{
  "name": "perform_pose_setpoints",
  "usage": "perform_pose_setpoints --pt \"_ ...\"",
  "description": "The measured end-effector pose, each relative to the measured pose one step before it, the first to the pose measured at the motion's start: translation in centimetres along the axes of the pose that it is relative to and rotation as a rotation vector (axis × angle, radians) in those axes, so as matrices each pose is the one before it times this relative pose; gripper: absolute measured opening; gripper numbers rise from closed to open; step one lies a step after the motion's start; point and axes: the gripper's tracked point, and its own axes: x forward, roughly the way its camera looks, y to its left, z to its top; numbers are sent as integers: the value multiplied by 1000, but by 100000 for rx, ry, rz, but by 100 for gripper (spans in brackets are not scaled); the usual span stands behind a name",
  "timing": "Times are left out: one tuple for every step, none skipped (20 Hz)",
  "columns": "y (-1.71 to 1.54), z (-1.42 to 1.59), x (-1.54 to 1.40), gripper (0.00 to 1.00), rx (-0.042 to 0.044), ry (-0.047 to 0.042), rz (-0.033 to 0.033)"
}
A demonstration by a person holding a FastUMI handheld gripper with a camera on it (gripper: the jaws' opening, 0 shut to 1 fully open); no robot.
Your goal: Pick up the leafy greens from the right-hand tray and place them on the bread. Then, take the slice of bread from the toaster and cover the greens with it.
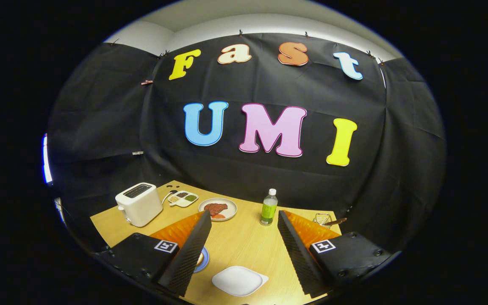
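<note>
I've got the gripper (244, 220) up over the wooden table (235, 241), jaws wide apart, nothing btwn them. Toaster (139, 204) sits ahead-left, w/ a sectioned tray (183, 198) just beside it; can't make out greens.

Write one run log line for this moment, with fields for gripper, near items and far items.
gripper: open, holding nothing | near: white plate between fingers | far: toaster, meat plate, bottle
</note>
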Motion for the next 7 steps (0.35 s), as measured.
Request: perform_pose_setpoints --pt "-56 93 11 98 306 -8 68" --pt "-48 19 -3 98 -13 -330 -4" --pt "-107 -16 22 98 -71 -160 -189" --pt "-49 -131 24 98 -38 73 309" --pt "-106 -140 -156 98 -12 196 -65" --pt "-71 -4 -84 98 -21 24 187" --pt "-126 108 -38 98 35 -362 -27"
